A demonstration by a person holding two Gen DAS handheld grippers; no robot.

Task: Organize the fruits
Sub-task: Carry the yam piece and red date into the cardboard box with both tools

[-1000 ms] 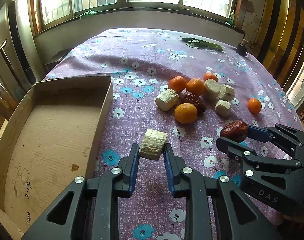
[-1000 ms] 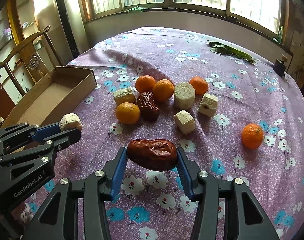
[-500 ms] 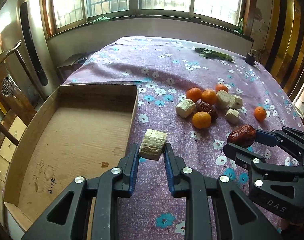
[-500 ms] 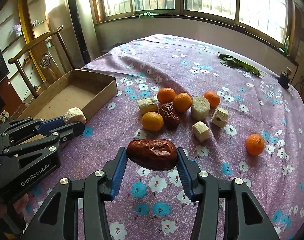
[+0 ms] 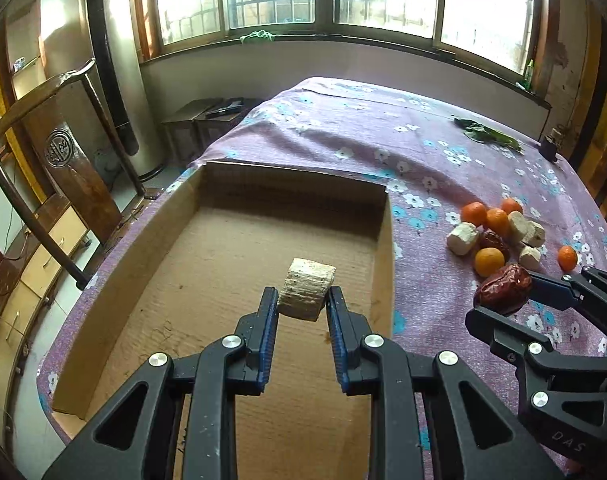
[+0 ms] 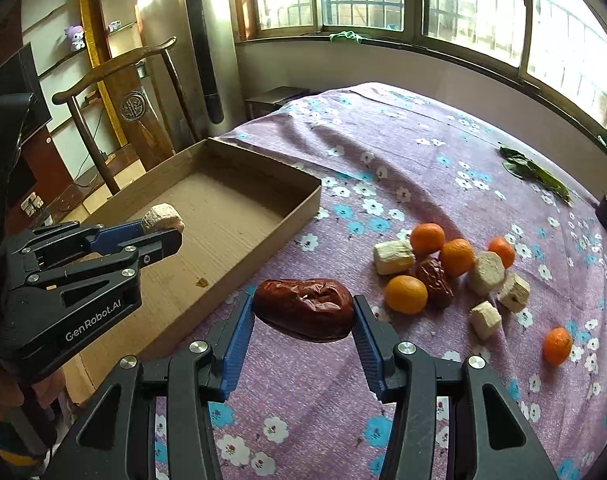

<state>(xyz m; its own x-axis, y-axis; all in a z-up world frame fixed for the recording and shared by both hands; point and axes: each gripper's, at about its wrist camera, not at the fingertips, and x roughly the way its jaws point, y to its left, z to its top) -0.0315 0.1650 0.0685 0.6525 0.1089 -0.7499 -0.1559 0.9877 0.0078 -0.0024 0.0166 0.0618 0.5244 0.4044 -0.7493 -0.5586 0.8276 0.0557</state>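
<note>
My left gripper (image 5: 302,300) is shut on a pale cut fruit chunk (image 5: 306,293) and holds it above the floor of the shallow cardboard box (image 5: 384,240). It also shows in the right wrist view (image 6: 171,236) over the box (image 6: 303,204). My right gripper (image 6: 302,316) is shut on a wrinkled red date (image 6: 303,309), held above the cloth just right of the box. It shows in the left wrist view (image 5: 499,300) too. Several oranges (image 6: 406,294), pale chunks (image 6: 393,257) and another date (image 6: 435,276) lie in a cluster on the table.
The table has a purple flowered cloth (image 6: 403,168). A lone orange (image 6: 557,346) lies right of the cluster. Green leaves (image 6: 535,174) and a small dark object (image 6: 605,210) lie at the far right. A wooden chair (image 5: 59,168) stands left of the table.
My left gripper moved left with the chunk, from over the cloth to over the box. My right gripper followed leftward with the date and now sits near the box's right wall.
</note>
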